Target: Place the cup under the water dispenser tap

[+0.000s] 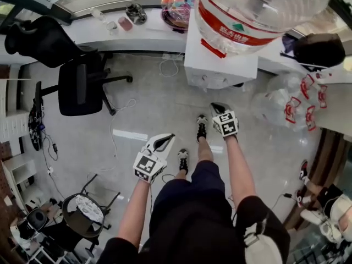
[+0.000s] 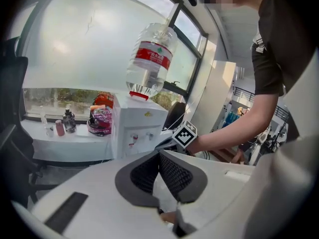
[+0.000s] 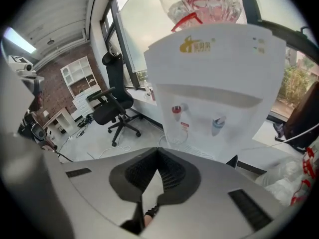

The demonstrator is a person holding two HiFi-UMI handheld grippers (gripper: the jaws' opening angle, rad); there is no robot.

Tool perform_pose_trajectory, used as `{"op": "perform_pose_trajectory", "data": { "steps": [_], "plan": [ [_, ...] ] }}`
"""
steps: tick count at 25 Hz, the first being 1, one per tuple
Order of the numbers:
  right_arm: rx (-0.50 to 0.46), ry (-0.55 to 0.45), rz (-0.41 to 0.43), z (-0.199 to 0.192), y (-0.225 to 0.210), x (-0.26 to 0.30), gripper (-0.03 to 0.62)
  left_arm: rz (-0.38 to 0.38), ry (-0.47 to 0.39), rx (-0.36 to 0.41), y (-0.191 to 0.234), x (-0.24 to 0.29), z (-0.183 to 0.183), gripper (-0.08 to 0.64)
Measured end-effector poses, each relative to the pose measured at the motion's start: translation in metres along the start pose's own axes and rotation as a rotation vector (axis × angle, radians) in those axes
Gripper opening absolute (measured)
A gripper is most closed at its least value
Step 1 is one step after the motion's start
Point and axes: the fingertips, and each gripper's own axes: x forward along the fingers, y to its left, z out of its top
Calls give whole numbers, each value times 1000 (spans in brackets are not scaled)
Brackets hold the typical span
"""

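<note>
Left tongs (image 1: 169, 138) and right tongs (image 1: 215, 106) clenched, seemingly empty, facing the water dispenser (image 1: 220, 62); office chair (image 1: 82, 87) well apart at left

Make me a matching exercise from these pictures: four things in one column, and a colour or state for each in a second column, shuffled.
Things:
1. water bottle
2. office chair
3. water dispenser
4. right gripper

Colours or states:
A. white body
B. jaws shut, nothing between them
C. black
D. clear, upside down, red label

Pairs: 1-D, 2-C, 3-A, 4-B
</note>
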Motion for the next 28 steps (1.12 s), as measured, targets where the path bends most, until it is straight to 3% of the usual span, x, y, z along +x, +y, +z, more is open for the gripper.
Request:
{"op": "perform_pose_trajectory", "data": {
  "steps": [11, 22, 24, 28],
  "plan": [
    [-28, -37, 43, 34, 45, -89, -5, -50, -50, 83, -27, -23, 51, 0],
    [-50, -123, 92, 38, 137, -148, -5, -111, -72, 134, -71, -74, 35, 0],
    [-22, -138, 84, 34, 146, -160, -5, -108, -88, 130, -77, -82, 31, 0],
    [-56, -178, 49, 35, 163, -185, -5, -91, -128, 110, -84, -99, 29, 0]
  ]
}}
